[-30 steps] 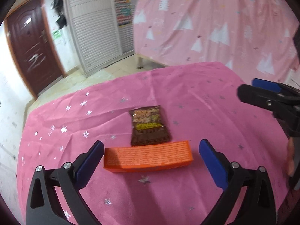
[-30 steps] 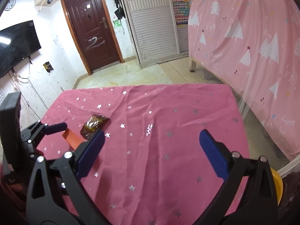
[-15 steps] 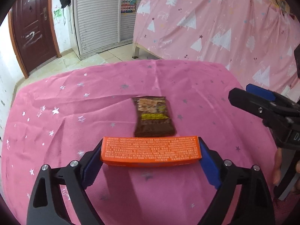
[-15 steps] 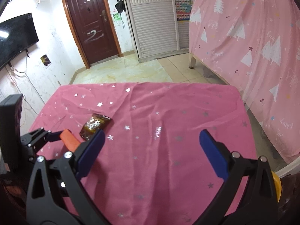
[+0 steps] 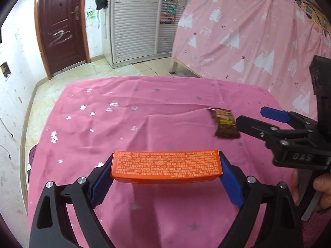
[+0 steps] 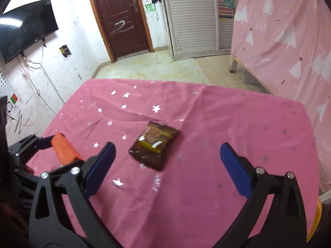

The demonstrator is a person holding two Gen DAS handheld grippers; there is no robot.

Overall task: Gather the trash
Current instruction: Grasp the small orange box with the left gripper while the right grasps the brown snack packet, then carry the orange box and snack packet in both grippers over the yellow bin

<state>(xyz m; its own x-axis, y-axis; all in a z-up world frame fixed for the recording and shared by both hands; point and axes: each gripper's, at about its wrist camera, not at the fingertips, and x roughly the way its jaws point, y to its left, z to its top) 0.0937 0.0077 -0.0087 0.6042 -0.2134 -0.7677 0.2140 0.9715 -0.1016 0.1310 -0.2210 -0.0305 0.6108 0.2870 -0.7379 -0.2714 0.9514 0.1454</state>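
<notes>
Left gripper [image 5: 166, 170] sits low in the centre of its own view, blue pads [image 5: 230, 183] drawn in and pressing both ends of a box [image 5: 166, 168], which is lifted off the cloth. Right gripper [image 6: 165, 165] fills the bottom of its view, jaws spread wide, nothing between them. In the left view it reaches in from the right edge, side-on, a bare hand [image 5: 321, 188] wrapped round its grip at the lower right.
</notes>
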